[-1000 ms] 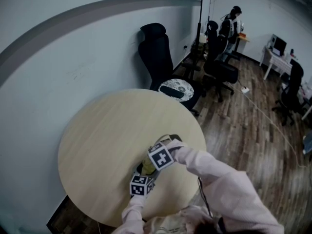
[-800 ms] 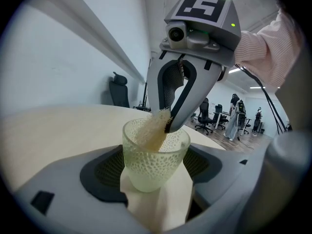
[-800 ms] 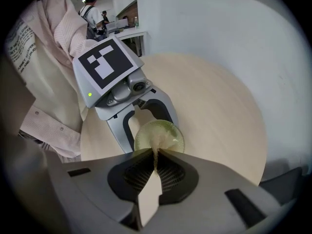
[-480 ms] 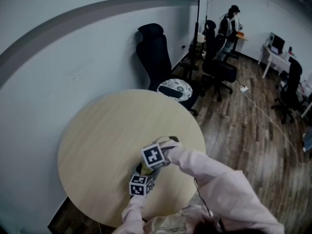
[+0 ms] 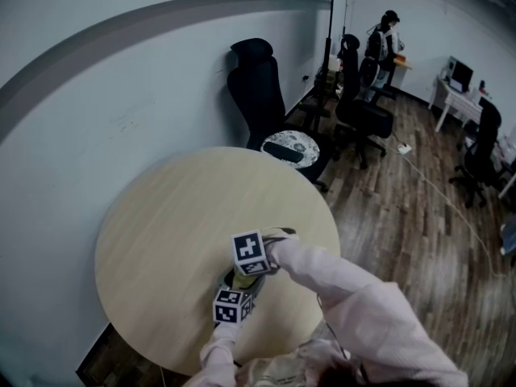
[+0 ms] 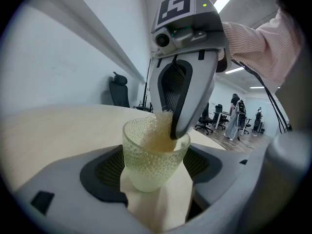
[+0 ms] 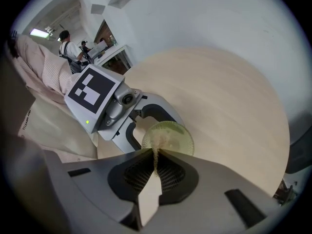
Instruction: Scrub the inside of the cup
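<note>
A pale green, bumpy glass cup (image 6: 152, 157) stands upright on the round beige table (image 5: 177, 208). My left gripper (image 6: 153, 167) is shut on it, one pad on each side of the cup's wall. My right gripper (image 7: 156, 156) comes down from above, shut on a tan fibrous scrubber (image 7: 156, 147). The scrubber (image 6: 158, 135) is pushed down inside the cup, and the right gripper's fingertips (image 6: 178, 128) dip past its rim. In the head view the right gripper (image 5: 251, 254) hangs just above the left gripper (image 5: 232, 306), near the table's front edge; the cup is mostly hidden there.
A black office chair (image 5: 258, 87) and a stool with a patterned seat (image 5: 292, 147) stand behind the table by the wall. More chairs, desks and a person (image 5: 385, 39) are far off on the wood floor at the right. The table's edge lies close to the grippers.
My right gripper has shifted a little to the left over the cup and its marker cube has turned. The left gripper and the cup have stayed in place.
</note>
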